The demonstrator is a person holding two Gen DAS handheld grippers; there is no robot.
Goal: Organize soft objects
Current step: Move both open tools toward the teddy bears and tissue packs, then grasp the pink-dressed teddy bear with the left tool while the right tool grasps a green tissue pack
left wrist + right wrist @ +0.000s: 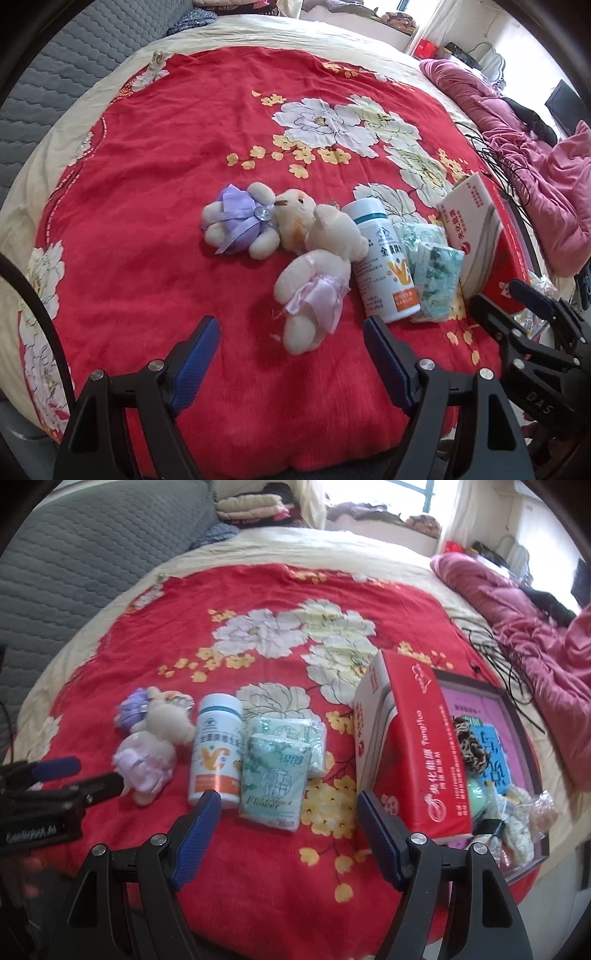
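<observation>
Two cream plush bears lie on a red floral blanket [147, 177]. The pink bear [317, 284], in a pink satin dress, lies touching the left side of a white bottle [384, 262] that rests on its side. The purple bear [240, 221], with a purple bow, lies just left of the pink bear, their heads touching. Right of the bottle, touching it, are two green tissue packs [275, 775], one overlapping the other. Further right of the bottle stands a red box [413, 746], leaning on a dark tray [532, 760] of small items. The left gripper [290, 354] hovers wide open and empty, near the pink bear. The right gripper [288, 827] hovers wide open and empty, before the packs.
</observation>
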